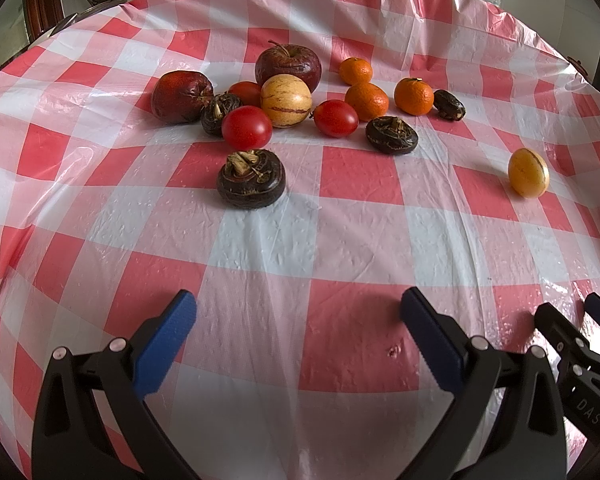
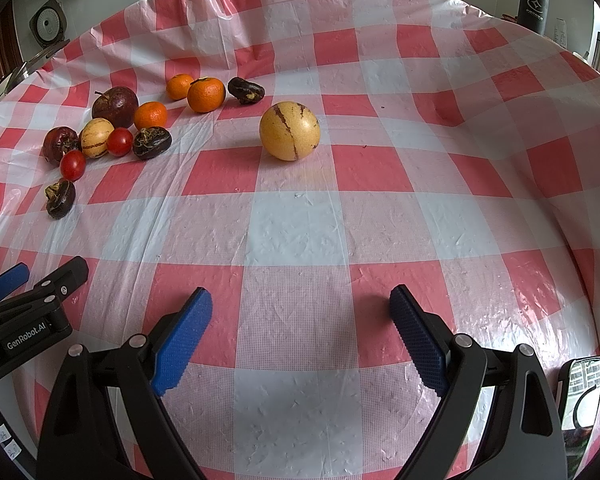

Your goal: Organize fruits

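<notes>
Fruits (image 1: 284, 100) clustered far up our checked desk (image 1: 260, 248), left hand-held gripper (image 1: 298, 320) spread wide, gripping nothing, right view, our right hand-held gripper (image 2: 300, 316) equally wide, empty, striped yellow melon (image 2: 289, 130) lying apart ahead.

Soft, even daylight filled both views. The glossy red-and-white checked plastic tablecloth (image 1: 300, 240) showed pale glare ahead of the claws and to their right. Fruit shadows were faint. Fisheye distortion curved the table edges, with dark vignetting in the corners.
</notes>
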